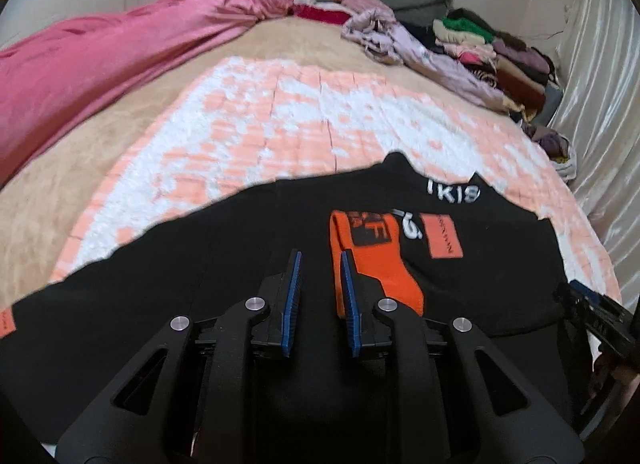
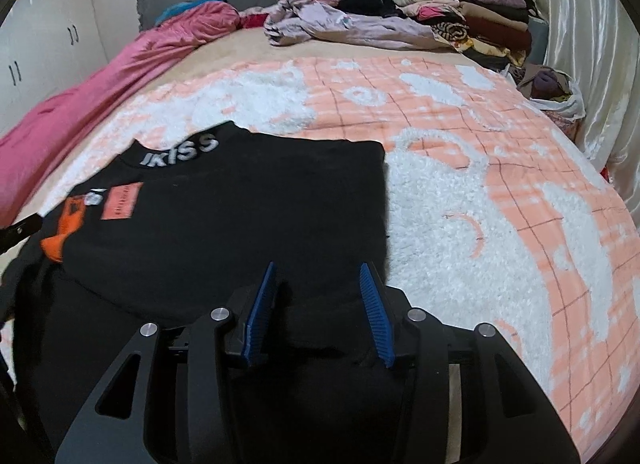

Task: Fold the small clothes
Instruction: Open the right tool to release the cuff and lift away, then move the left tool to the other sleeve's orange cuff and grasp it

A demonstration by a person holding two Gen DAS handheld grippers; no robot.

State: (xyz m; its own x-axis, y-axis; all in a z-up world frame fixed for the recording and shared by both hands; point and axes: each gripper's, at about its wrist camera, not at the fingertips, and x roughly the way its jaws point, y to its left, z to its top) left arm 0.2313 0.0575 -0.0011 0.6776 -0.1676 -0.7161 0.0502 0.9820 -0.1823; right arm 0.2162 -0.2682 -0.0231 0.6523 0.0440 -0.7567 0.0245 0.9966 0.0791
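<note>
A black sweatshirt (image 1: 224, 264) with white lettering at the collar and orange patches lies flat on the bed. It also shows in the right wrist view (image 2: 240, 215), its right side folded in to a straight edge. An orange cuff (image 1: 372, 260) lies across its chest. My left gripper (image 1: 320, 260) hovers just above the sweatshirt's lower middle, jaws open a little with nothing between them. My right gripper (image 2: 318, 270) is open over the lower right part of the sweatshirt, black cloth beneath and between the jaws. The right gripper's tip shows in the left wrist view (image 1: 592, 312).
The sweatshirt lies on a peach and white fleece blanket (image 2: 480, 191). A pink quilt (image 1: 100, 63) runs along the left side. A lilac garment (image 2: 340, 25) and stacks of folded clothes (image 2: 472, 19) sit at the head of the bed. A white curtain (image 2: 592, 43) hangs at right.
</note>
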